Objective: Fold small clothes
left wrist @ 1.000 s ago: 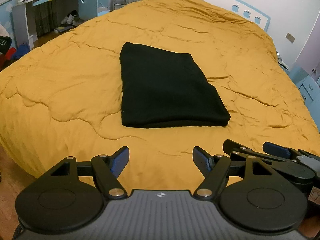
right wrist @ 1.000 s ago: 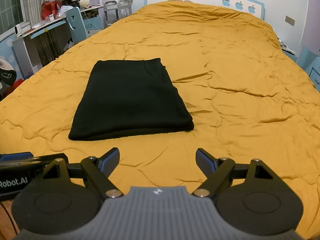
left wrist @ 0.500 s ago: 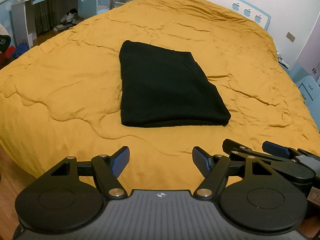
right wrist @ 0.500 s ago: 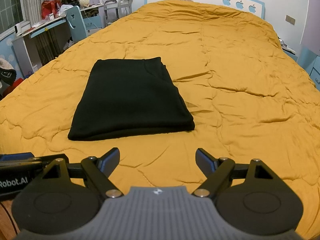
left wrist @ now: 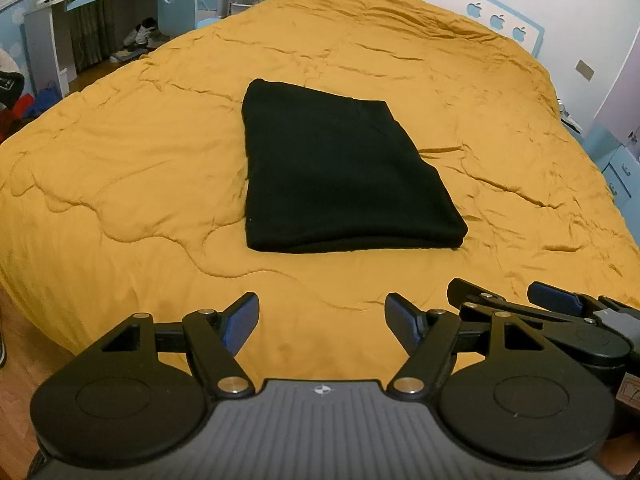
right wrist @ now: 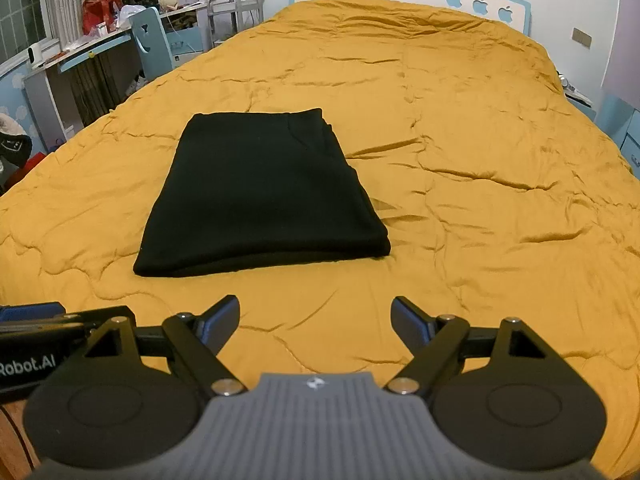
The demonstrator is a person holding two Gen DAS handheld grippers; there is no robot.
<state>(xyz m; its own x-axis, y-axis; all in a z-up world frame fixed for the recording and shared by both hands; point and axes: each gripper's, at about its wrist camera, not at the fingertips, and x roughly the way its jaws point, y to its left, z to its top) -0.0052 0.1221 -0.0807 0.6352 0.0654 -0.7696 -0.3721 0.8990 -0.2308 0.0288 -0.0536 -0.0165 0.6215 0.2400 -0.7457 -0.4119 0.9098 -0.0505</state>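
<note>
A black garment [left wrist: 340, 172] lies folded into a flat rectangle on the orange quilt; it also shows in the right wrist view [right wrist: 260, 196]. My left gripper [left wrist: 320, 322] is open and empty, held over the near edge of the bed, well short of the garment. My right gripper [right wrist: 316, 322] is open and empty, also near the bed's front edge, with the garment ahead and to its left. The right gripper shows at the lower right of the left wrist view [left wrist: 516, 304]. The body of the left gripper shows at the left edge of the right wrist view.
The orange quilt [right wrist: 460, 168] covers a large bed with a white and blue headboard [right wrist: 480, 0]. A desk with clutter and a blue chair [right wrist: 152, 40] stand to the left. A blue cabinet [left wrist: 616, 168] stands to the right. Wood floor [left wrist: 20, 368] lies below the bed edge.
Both grippers stay open and nearly still. The left wrist view has shifted slightly, so the garment sits a touch lower in frame.
</note>
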